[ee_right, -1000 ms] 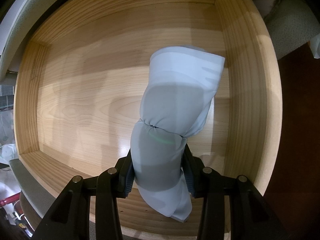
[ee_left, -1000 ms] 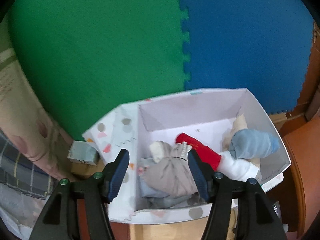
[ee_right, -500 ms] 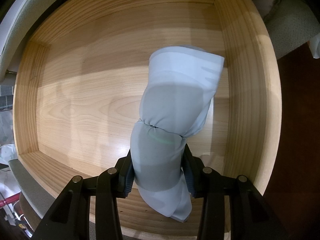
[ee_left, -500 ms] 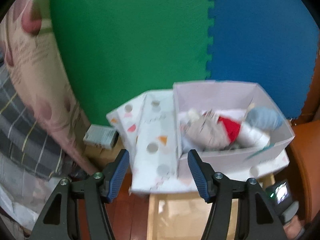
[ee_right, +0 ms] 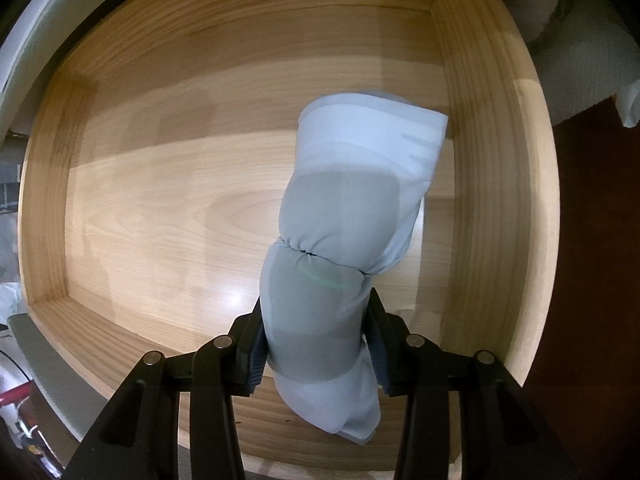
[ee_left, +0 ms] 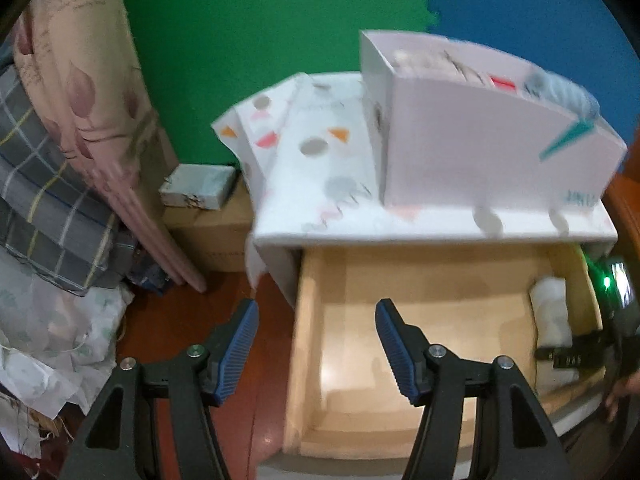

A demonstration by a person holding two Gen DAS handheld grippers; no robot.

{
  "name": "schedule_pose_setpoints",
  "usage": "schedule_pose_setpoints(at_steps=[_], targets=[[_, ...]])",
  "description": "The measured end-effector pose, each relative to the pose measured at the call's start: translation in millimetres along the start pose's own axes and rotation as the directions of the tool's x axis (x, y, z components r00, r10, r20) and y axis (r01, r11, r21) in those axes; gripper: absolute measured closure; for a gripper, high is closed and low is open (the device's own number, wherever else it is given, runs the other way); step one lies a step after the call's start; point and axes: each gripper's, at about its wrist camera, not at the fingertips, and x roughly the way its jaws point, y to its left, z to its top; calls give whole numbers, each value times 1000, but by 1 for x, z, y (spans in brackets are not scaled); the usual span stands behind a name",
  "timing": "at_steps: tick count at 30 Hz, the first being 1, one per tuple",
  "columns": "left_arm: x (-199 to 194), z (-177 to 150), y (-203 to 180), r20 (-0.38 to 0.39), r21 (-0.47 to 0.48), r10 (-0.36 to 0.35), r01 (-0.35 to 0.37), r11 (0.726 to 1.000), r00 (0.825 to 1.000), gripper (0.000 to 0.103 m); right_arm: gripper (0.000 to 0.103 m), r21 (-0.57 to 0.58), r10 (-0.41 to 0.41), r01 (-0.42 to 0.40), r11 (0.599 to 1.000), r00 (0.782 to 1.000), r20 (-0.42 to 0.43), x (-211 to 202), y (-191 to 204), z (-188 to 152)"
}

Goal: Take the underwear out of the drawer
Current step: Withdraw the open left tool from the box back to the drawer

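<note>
A rolled pale grey-blue underwear [ee_right: 344, 240] lies in the open wooden drawer [ee_right: 168, 208], near its right wall. My right gripper [ee_right: 316, 344] points straight down and is shut on the roll's near end, pads pressing both sides. In the left wrist view the same drawer [ee_left: 420, 344] shows pulled out, with the underwear [ee_left: 554, 320] at its right side and the right gripper [ee_left: 576, 354] on it. My left gripper [ee_left: 316, 344] hangs open above the drawer's left wall, holding nothing.
A white box [ee_left: 480, 140] holding several rolled garments stands on a patterned white cabinet top [ee_left: 320, 168] behind the drawer. Green and blue foam mats [ee_left: 260, 32] line the wall. Bedding [ee_left: 60, 160] and a small box [ee_left: 198, 186] sit at the left on the red-brown floor.
My left gripper has swung down and back from over the white box, so the open drawer has come into its view. The right gripper and the underwear have not moved.
</note>
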Motion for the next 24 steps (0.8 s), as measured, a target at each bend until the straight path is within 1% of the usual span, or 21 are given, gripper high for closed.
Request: schedule_pose_setpoints(at_steps=[3,4,7,9,11,14,18,21,24], targets=[[7,-11,-11,-15,25,-28,28,999,999,41,64,-2,-4,4,1000,1000,0,1,2,-1],[10,-15,-14,-26,31,-33,34,999,999,41,64,-2,-4,4,1000,1000,0,1,2,-2],[18,-26,-26,-69,53,-77,81,995,995,41,64,-5,-9,9,1000,1000,0,1,2,-2],[19,-32,-30,-73,41,-92,96,995,993,41,64,-7,-15,15,1000,1000,1,2,6,-3],[20,-37,-30,-72,14,-123,124,992,990,41,64,-8,-20,20,1000,1000,1,2,7,-3],[24,-43,-26,-70,-58,-138,134,989,988,41,64,-10,-30,30,999,1000,3,5,18,-4],[28,-49,-25,-69,-60,-68,64,996,995,41,64,-12,-44,44,999,999,5,2,27,-3],[35,-52,-21,-103,-85,-51,42,995,993,41,64,-13,-52,52,999,999,9,1,34,-5],[36,-54,-17,-104,-100,-21,11,995,994,41,64,-14,-59,59,998,998,12,-1,40,-6]])
